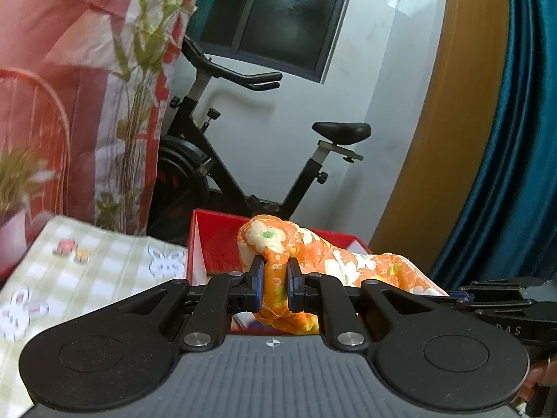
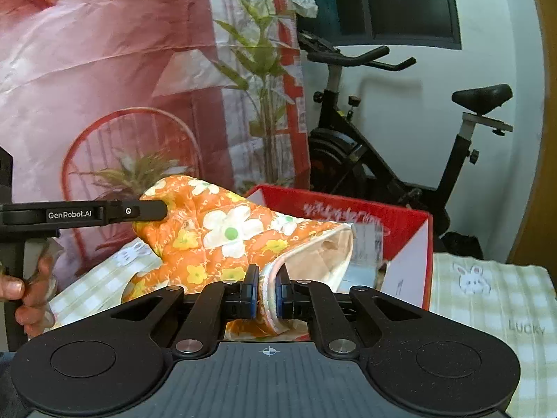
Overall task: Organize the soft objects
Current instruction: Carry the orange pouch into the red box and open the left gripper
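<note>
An orange quilted cloth with white and yellow flowers [image 1: 306,244] [image 2: 222,230] hangs in the air between both grippers, lifted over a red cardboard box [image 1: 216,237] [image 2: 348,209]. My left gripper [image 1: 275,278] is shut on a bunched fold of the cloth. My right gripper [image 2: 267,289] is shut on the cloth's pale-lined edge. In the right wrist view the left gripper [image 2: 153,210] shows from the side at the cloth's far left end, with a hand [image 2: 31,296] on its grip. The right gripper's body [image 1: 501,299] shows at the right edge of the left wrist view.
A green-and-white checked blanket with rabbit prints [image 1: 87,271] [image 2: 487,289] lies under and around the box. A black exercise bike [image 1: 250,160] [image 2: 400,146] stands behind. A pink printed sheet [image 1: 69,69] [image 2: 122,52] hangs at the left, a teal curtain [image 1: 515,139] at the right.
</note>
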`<state>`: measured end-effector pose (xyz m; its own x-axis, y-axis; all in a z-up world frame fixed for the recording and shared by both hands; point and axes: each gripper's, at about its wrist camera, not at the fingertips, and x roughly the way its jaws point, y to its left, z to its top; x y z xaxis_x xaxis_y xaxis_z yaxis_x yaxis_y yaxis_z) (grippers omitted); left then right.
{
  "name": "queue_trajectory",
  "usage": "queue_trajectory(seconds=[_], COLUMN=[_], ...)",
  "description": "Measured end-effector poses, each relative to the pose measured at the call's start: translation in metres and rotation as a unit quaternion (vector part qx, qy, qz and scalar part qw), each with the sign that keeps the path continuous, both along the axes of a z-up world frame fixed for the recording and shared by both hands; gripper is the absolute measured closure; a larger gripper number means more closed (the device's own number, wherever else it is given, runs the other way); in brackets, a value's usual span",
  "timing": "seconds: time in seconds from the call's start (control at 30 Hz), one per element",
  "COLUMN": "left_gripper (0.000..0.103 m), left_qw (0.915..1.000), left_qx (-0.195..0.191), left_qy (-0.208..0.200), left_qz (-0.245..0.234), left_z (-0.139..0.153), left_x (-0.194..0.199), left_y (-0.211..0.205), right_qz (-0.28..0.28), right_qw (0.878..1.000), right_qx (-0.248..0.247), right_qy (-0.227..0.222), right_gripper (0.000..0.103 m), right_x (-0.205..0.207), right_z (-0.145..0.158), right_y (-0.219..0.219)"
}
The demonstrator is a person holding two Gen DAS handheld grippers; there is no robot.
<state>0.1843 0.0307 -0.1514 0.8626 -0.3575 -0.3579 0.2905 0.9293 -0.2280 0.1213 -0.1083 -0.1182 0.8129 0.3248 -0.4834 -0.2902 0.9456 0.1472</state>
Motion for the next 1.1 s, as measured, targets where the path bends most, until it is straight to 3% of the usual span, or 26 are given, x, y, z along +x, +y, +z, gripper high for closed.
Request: queue_trajectory(seconds=[0.23,0.47,0.57,0.6,0.63,0.83,1.1], left_gripper=[0.089,0.089,0.073,0.063,0.06,0.06,0.06], left_qw=[0.9988,0.9976,0.9958,0.9955,0.9954,0.9945,0.9946], left_qx=[0.001,0.024,0.044,0.045,0.044,0.046,0.049], left_qy=[0.048,0.063,0.074,0.076,0.077,0.092,0.091], left_qz=[0.005,0.015,0.032,0.034,0.036,0.024,0.015], left_z=[-0.009,-0.019,-0.023,-0.024,-0.026,-0.037,-0.039], left_x=[0.058,0.096,0.111,0.113,0.115,0.118,0.118], left_y=[0.0,-0.004,-0.007,-0.006,-0.006,-0.004,-0.006], right_qz=[-0.014,-0.036,-0.053,-0.059,-0.064,-0.087,-0.121], right_qw=[0.999,0.997,0.995,0.994,0.993,0.985,0.979], right_qx=[0.027,0.027,0.029,0.03,0.028,-0.009,-0.037], right_qy=[0.044,0.067,0.076,0.083,0.092,0.147,0.157], right_gripper=[0.095,0.096,0.096,0.096,0.096,0.097,0.092], right_x=[0.067,0.11,0.129,0.137,0.144,0.174,0.182], right_z=[-0.023,-0.044,-0.051,-0.054,-0.059,-0.086,-0.093], right_y=[-0.009,-0.011,-0.013,-0.013,-0.013,-0.003,0.0])
